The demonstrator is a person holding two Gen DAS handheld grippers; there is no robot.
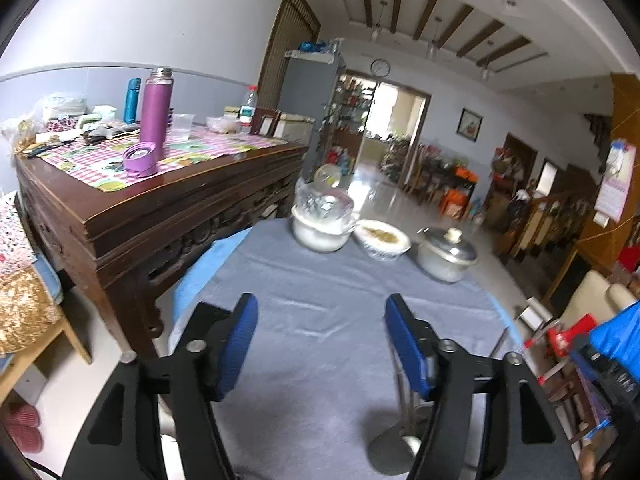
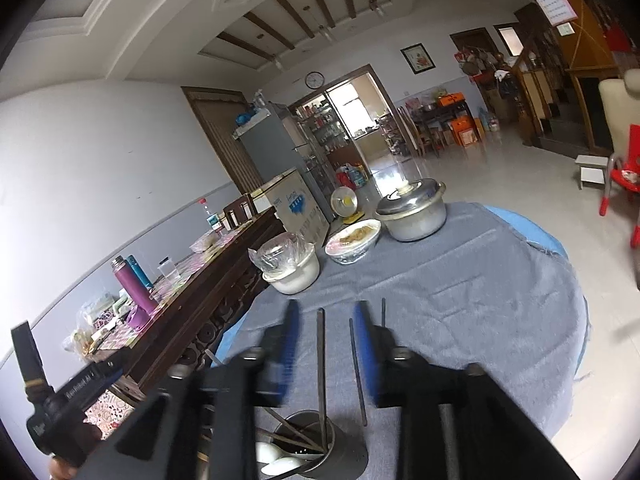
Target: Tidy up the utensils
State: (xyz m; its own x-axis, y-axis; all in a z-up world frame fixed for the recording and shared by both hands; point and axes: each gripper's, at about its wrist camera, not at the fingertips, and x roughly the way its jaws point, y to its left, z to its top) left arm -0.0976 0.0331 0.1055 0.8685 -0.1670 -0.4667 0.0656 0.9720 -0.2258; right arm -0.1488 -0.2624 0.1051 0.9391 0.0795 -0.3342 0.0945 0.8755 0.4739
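A metal utensil holder (image 2: 320,446) stands on the grey tablecloth (image 2: 460,280) at the near edge, with several metal chopsticks (image 2: 321,360) and white spoons (image 2: 280,460) in it. My right gripper (image 2: 326,344) is open just above it, its blue fingers either side of the upright chopsticks, touching none that I can see. In the left wrist view the holder (image 1: 394,444) shows low down, partly behind the right finger. My left gripper (image 1: 320,344) is open and empty above the cloth.
At the table's far side stand a white pot with a plastic-covered bowl (image 1: 322,220), a wrapped dish of food (image 1: 382,238) and a lidded metal pot (image 1: 446,254). A dark wooden sideboard (image 1: 160,204) with bottles is close on the left. A red chair (image 2: 624,172) is right.
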